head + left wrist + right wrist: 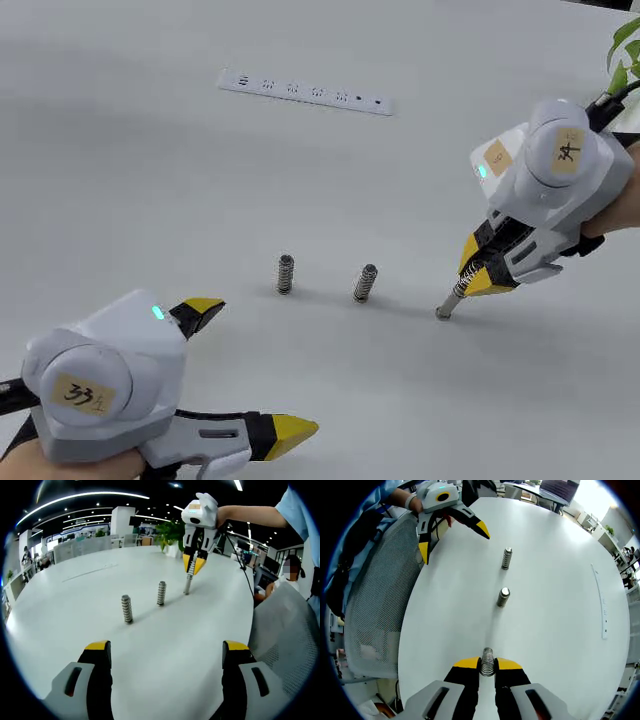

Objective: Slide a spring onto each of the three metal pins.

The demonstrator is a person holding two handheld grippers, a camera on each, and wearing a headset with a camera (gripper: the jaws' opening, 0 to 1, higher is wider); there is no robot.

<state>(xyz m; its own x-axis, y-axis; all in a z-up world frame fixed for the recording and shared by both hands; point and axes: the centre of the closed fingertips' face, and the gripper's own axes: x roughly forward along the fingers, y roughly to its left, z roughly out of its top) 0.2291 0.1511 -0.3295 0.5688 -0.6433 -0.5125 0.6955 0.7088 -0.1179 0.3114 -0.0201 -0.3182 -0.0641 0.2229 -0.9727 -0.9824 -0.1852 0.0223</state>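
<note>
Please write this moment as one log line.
right tool: shut on spring, over third pin's top | left tool: open, empty | other two pins: springs on

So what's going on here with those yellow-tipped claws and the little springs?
A person holds a claw in each hand at a white table. The right claw is shut on a spring that sits partway down the third pin. The middle pin and the far pin already wear springs. The left claw hangs open over the table, holding nothing.

White left gripper (250, 367) and right gripper (472, 280) — yellow-tipped black jaws, tan labels (84, 395)
</note>
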